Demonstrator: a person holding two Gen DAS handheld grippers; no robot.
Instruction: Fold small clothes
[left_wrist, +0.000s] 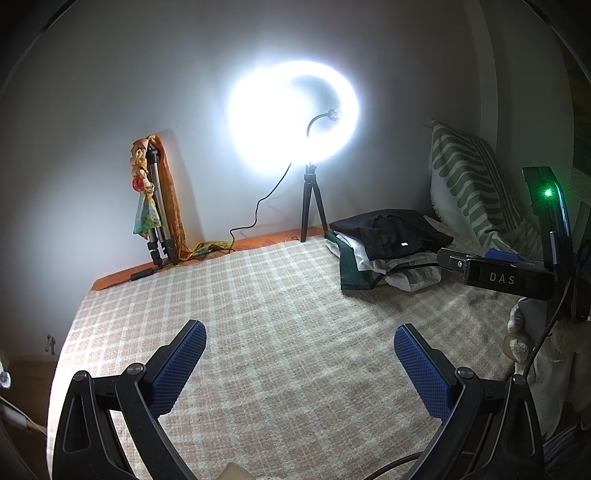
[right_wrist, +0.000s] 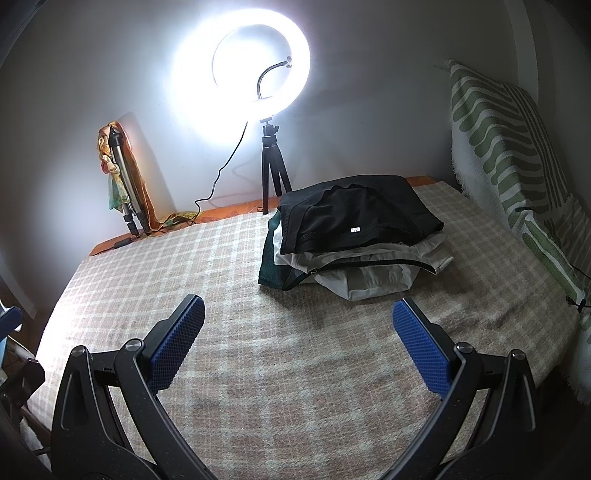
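Note:
A pile of small clothes (right_wrist: 354, 243) lies on the checked bed cover (right_wrist: 229, 280): a black garment (right_wrist: 354, 218) on top, white pieces and a dark green one (right_wrist: 271, 273) under it. In the left wrist view the same pile (left_wrist: 388, 247) sits far right. My right gripper (right_wrist: 298, 325) hovers open just in front of the pile, nothing between its blue pads (right_wrist: 177, 343). My left gripper (left_wrist: 300, 354) is open over bare cover, well left of the pile. The right gripper's body (left_wrist: 502, 275) shows at the right edge of the left wrist view.
A lit ring light (right_wrist: 258, 66) on a small black tripod (right_wrist: 271, 173) stands at the back by the wall, its cable trailing left. A folded tripod draped with a scarf (right_wrist: 122, 173) leans on the wall. A green-striped cushion (right_wrist: 509, 147) rises at the right.

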